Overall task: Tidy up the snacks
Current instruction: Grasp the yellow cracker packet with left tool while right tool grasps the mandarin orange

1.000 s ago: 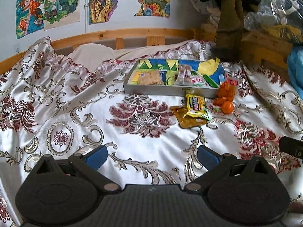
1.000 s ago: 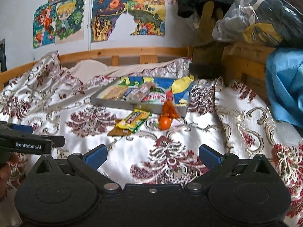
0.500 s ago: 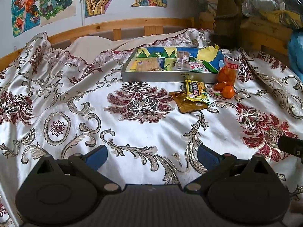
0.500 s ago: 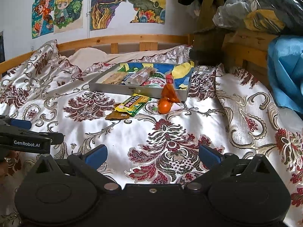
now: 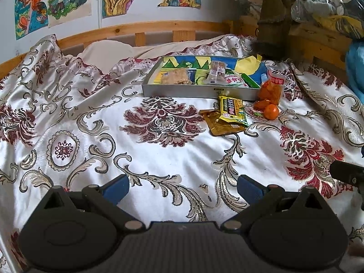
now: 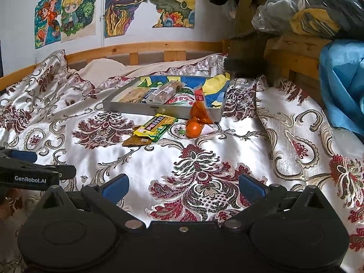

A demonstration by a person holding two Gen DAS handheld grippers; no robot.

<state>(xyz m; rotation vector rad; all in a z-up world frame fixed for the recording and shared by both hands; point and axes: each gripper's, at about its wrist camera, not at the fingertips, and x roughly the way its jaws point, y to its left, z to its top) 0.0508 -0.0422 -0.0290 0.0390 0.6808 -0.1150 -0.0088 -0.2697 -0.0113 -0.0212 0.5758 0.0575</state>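
Snacks lay loose on the bedspread just before the tray, well ahead of the left gripper and right gripper, both spread and empty; a low, square approach would suit the flat packets.

A white satin bedspread patterned in maroon and gold is covering the bed. A wooden headboard rail is running along the wall, where colourful cartoon drawings are hanging. A clear plastic bag of clothes is sitting on a wooden ledge, and blue fabric is draping beside it.
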